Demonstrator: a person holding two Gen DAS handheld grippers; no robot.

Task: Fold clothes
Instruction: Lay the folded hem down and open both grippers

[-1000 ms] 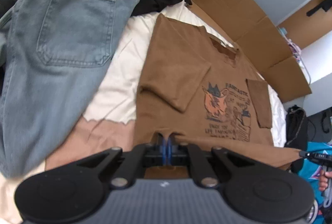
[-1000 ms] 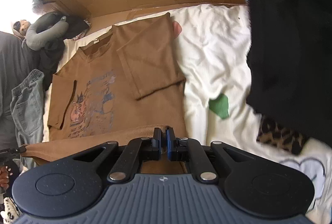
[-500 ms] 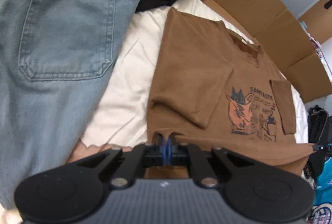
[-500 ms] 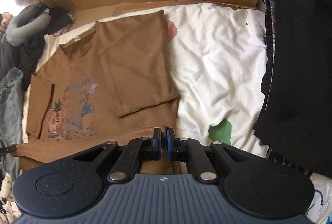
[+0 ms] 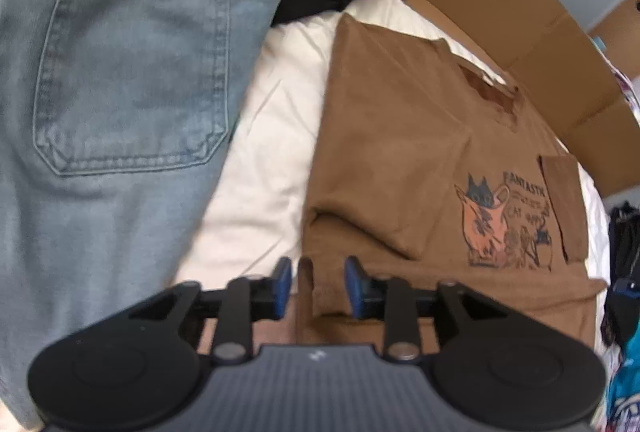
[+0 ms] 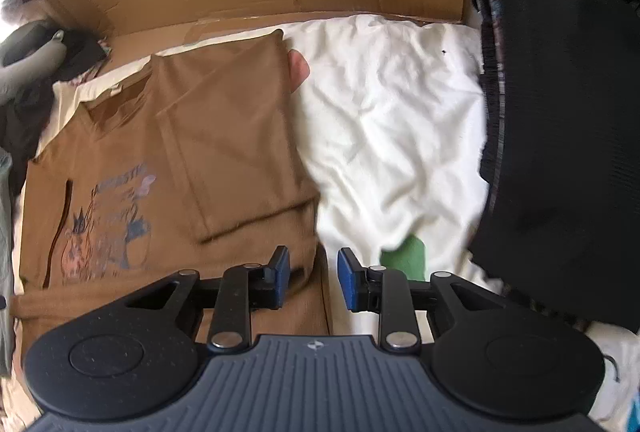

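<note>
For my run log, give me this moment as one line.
step: hem fold laid | left gripper: fingers opening, brown T-shirt hem between | right gripper: fingers opening, hem edge between

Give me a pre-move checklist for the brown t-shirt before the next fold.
1. Left tongs released: ok, jaws opening, the hem fabric stands loose between the pads.
2. Right tongs released: ok, jaws opening, the shirt's edge lies between the pads untouched.
3. Both sleeves folded inward on the brown t-shirt: ok, each lies flat over the body.
4. Bottom hem folded up: ok, a band lies across the lower shirt, just below the print.
5. Space beside the shirt: ok, the jeans and black garment lie apart from it on the white sheet.
6. Fold evenness across the hem: cannot tell, the tongs hide part of it.
</note>
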